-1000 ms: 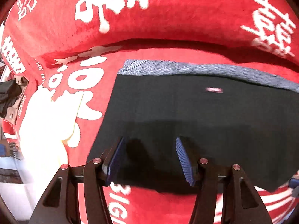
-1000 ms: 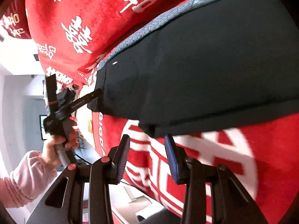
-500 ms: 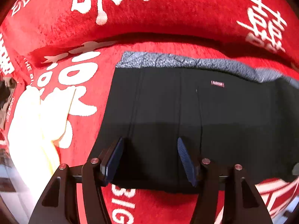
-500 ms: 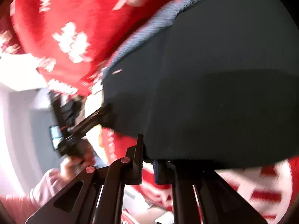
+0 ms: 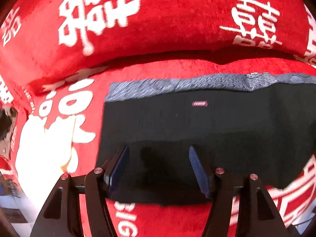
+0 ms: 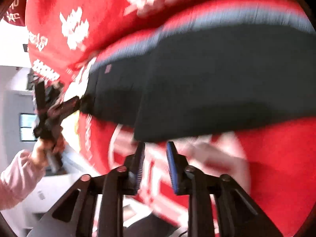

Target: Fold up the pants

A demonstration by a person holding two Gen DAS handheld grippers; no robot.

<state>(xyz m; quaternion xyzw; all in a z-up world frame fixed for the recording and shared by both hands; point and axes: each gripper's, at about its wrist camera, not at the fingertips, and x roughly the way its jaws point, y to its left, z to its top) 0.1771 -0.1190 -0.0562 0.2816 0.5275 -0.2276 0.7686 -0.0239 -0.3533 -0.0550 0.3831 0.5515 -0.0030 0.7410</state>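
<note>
The black pants [image 5: 197, 130] lie folded on a red cover, with a grey inner band [image 5: 177, 84] along the far edge and a small red label [image 5: 199, 103]. My left gripper [image 5: 158, 167] is open, its blue pads spread over the near left part of the pants. In the right wrist view the pants [image 6: 207, 90] fill the middle. My right gripper [image 6: 155, 164] is open and empty just below the near edge of the pants. The left gripper [image 6: 79, 102] shows there at the pants' left corner, held by a hand in a pink sleeve.
The red cover with white characters [image 5: 177, 19] rises into a cushion or backrest behind the pants. A pale yellow cloth [image 5: 43, 144] lies left of the pants. In the right wrist view a light room with a grey wall [image 6: 13, 102] lies beyond the cover's left edge.
My right gripper, shut at the near edge of the pants half a second ago, has opened and pulled back below it. My left gripper stays open over the pants, with little movement.
</note>
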